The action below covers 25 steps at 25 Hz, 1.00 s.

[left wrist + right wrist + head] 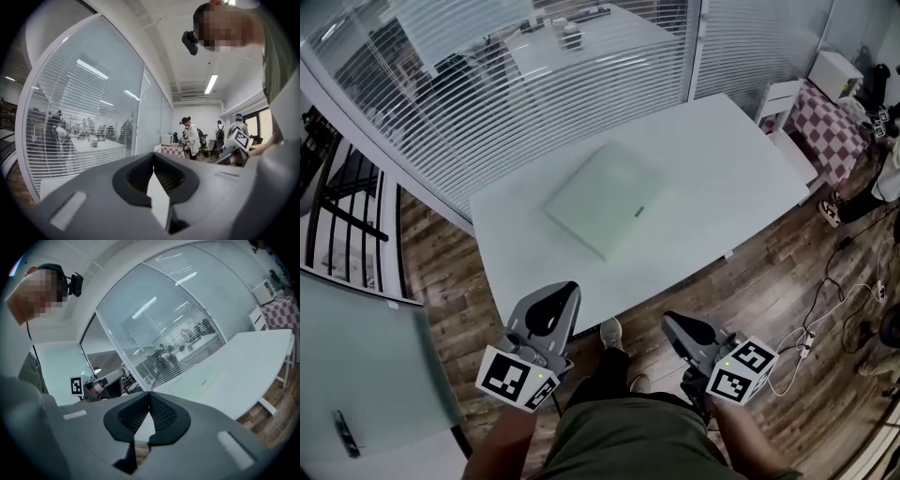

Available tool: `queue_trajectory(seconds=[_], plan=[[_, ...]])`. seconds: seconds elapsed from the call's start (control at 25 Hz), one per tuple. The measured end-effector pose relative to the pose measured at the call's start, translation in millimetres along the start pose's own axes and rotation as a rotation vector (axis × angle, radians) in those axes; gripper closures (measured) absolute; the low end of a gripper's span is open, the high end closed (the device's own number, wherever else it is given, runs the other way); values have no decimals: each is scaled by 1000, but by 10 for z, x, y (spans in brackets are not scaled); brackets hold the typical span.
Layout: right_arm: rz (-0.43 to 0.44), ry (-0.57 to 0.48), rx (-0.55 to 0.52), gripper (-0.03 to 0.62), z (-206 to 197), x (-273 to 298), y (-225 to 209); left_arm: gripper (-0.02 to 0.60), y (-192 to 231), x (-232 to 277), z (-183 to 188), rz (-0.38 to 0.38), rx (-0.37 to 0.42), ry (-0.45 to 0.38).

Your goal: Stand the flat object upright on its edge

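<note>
Head view: flat object (605, 199) lies flat near the middle of the white surface (722, 150); left gripper (565, 289) and right gripper (673, 322) hover off the near edge, well apart from it. Left gripper view: jaws together, nothing between them. Right gripper view: jaws together, empty; flat object lies ahead on the surface.

White table (722, 159) bears 1 flat panel (605, 199).
</note>
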State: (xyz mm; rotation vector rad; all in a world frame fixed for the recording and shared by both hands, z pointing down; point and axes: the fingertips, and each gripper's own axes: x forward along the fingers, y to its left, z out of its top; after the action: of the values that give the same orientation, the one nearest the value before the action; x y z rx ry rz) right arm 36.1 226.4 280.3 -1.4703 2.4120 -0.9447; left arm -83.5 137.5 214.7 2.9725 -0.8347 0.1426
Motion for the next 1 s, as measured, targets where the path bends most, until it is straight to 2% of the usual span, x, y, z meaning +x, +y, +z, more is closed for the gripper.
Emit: queue_trajectory(seconds=[0.48, 1.0], plan=[[-59, 37, 19, 583, 328, 1042, -365, 580, 1000, 645, -151, -49, -47, 36], [-115, 64, 6, 583, 593, 1802, -658, 580, 1847, 1081, -276, -74, -72, 72]])
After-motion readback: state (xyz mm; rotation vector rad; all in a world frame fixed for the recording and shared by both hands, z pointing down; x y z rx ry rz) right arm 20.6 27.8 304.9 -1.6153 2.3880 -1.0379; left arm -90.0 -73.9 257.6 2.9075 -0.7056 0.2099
